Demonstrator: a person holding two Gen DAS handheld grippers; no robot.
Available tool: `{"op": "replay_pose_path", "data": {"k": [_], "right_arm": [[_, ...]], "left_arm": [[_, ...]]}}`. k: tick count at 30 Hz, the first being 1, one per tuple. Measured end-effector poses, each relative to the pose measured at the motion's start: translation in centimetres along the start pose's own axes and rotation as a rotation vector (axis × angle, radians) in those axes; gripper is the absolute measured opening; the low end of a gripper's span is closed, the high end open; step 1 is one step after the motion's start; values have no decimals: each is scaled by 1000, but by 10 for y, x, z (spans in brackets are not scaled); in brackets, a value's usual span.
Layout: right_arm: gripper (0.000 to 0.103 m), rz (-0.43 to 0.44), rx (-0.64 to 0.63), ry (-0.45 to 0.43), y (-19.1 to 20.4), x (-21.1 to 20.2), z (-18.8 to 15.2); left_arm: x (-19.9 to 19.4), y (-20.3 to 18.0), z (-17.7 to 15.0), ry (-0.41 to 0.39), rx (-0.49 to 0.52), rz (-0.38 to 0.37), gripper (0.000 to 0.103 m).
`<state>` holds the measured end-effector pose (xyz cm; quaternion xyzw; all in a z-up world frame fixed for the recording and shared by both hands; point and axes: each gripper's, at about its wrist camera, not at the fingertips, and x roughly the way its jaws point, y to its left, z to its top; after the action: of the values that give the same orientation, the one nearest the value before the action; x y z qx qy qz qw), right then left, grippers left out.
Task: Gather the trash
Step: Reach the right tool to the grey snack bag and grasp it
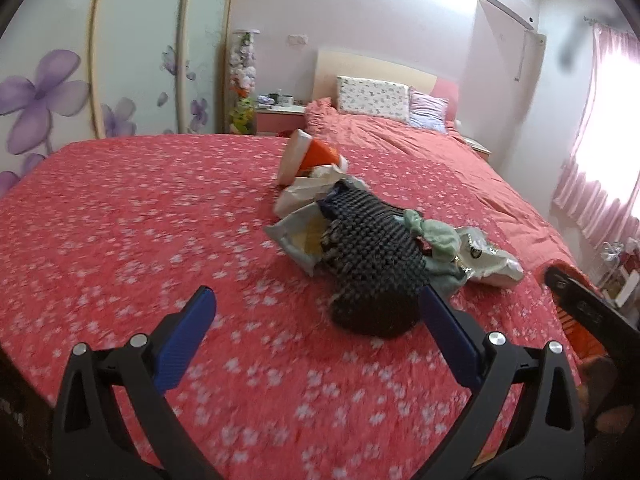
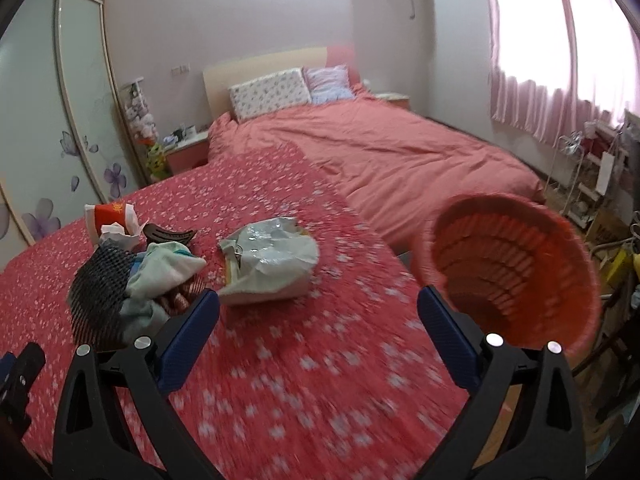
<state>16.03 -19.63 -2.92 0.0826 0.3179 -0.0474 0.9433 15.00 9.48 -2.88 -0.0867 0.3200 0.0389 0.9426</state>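
red floral bedspread [image 2: 280, 360], orange (seemingly ribbed) basket [image 2: 520, 264]

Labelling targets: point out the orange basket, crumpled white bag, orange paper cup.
orange basket [image 2: 508, 264]: right wrist view, inner wall.
crumpled white bag [image 2: 272, 268]: right wrist view, middle.
orange paper cup [image 1: 318, 154]: left wrist view, orange side.

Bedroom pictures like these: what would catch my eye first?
The red floral bedspread fills both views. On it sits a heap of litter: an orange paper cup, a crumpled white bag and a dark knitted item. An orange slatted wastebasket stands empty off the bed's right edge.
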Motion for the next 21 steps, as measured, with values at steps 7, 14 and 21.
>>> {"op": "replay_pose_path", "data": {"k": [7, 14, 21], "right_arm": [[98, 18, 13, 89, 12, 50, 14], [66, 27, -32, 196, 27, 84, 8], [45, 77, -14, 194, 15, 75, 3]], "left_arm": [[30, -4, 11, 20, 6, -47, 98], [47, -3, 16, 44, 4, -82, 87], [61, -8, 17, 78, 12, -102, 74]]}}
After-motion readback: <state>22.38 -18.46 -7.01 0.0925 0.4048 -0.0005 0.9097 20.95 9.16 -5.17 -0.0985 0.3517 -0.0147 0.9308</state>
